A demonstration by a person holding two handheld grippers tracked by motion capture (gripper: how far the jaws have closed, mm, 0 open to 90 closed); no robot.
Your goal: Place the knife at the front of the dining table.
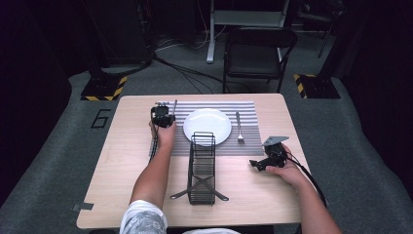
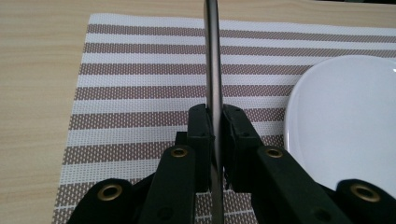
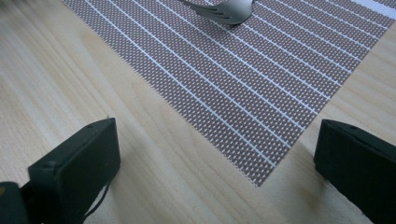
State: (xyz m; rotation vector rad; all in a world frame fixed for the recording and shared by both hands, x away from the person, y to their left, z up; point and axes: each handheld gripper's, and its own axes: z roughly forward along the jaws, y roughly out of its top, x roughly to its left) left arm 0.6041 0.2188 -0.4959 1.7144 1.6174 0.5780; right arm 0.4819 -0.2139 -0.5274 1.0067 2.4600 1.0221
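1. On the wooden table (image 1: 126, 195) lay a striped placemat (image 2: 140, 84) carrying a white plate (image 1: 207, 126), with a fork (image 1: 239, 127) on the mat just right of the plate and a black wire rack (image 1: 201, 168) standing near the person's edge.
2. Over the mat's left part, the left gripper (image 2: 214, 128) had its jaws closed on a thin metal utensil, probably a knife (image 2: 213, 56), held edge-on with its length pointing away across the stripes.
3. Near the mat's right corner, the right gripper (image 3: 215, 154) hovered low over bare wood with its jaws wide apart and nothing between them.
4. The step in hand appeared to be setting the knife down left of the plate. To do it well, the person would probably lower the blade flat and parallel to the plate's rim, just beside it but not touching, and part the jaws only once the metal rested fully on the mat.
5. A release from height could make it bounce or roll against the plate.
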